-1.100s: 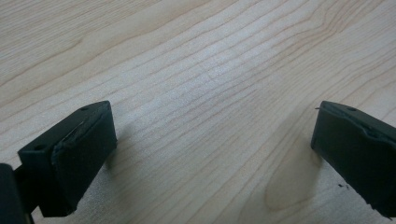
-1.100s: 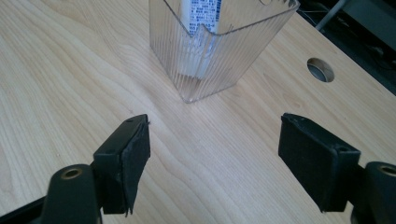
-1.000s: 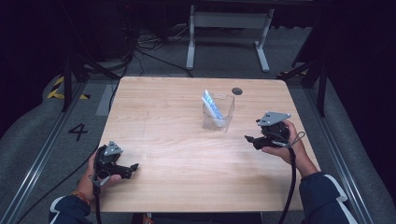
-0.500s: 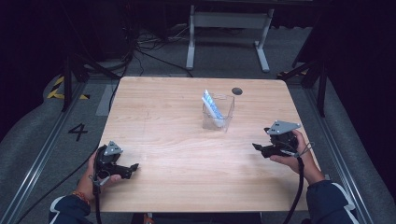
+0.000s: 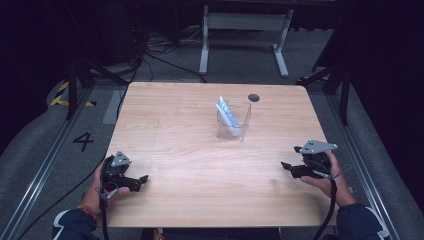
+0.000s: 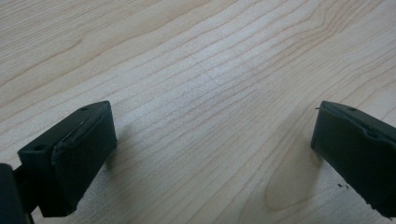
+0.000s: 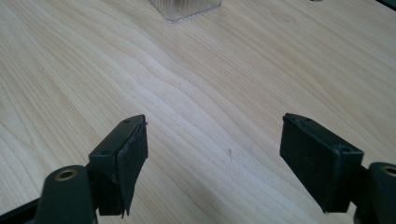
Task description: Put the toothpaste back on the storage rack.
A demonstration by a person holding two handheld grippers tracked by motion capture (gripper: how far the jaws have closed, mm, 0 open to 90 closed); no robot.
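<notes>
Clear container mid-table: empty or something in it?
Not empty. The clear container stands upright on the table with a blue-and-white tube leaning inside, its top poking above the rim. Both grippers are well away from it.

Clear container cut off by the top edge in the right gripper view; only its base is seen. Lettering on the blue-white packet inside it too small to be read. Person's forearms cut off at the near edge.
</notes>
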